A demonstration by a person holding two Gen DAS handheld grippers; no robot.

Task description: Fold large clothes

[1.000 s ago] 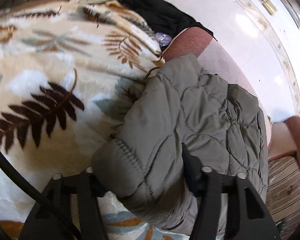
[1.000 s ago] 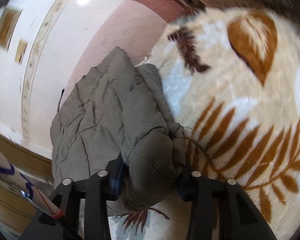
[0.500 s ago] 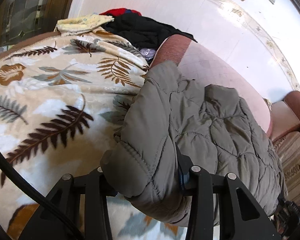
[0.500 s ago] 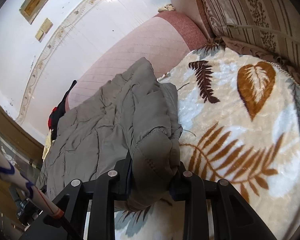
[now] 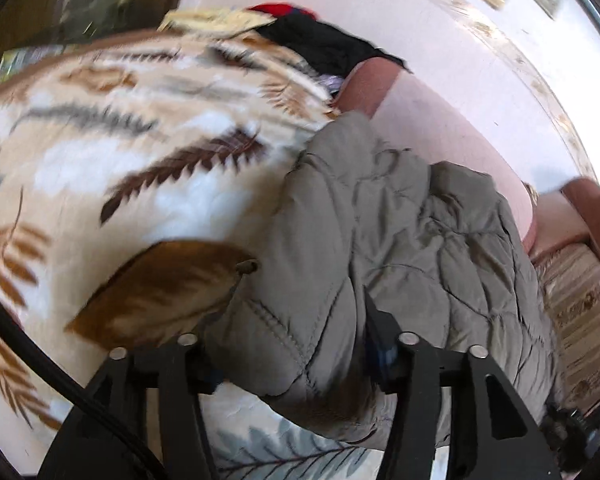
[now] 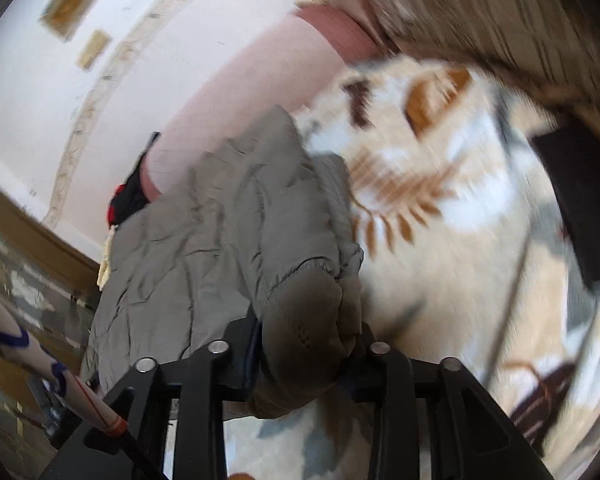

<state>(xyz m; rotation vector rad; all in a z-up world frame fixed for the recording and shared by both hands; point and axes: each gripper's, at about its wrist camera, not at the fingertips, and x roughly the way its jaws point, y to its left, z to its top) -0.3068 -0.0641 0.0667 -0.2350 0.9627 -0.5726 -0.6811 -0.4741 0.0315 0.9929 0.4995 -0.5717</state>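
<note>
Both jaws, just loosened, clamp padded folds: left gripper (image 5: 288, 356) and right gripper (image 6: 300, 354) share the quilted jacket (image 5: 400, 248). Gripping two edges likely keeps it spread over the leaf-print blanket (image 5: 132, 184)

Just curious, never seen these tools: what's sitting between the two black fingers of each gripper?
A bunched edge of the grey quilted jacket fills the left gripper in the left wrist view, and the right gripper in the right wrist view.

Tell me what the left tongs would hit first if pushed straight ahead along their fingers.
The quilted grey jacket itself: the left tongs already have its bunched edge between the fingers. Beyond it probably lies the leaf-print blanket, though depth is unclear.
</note>
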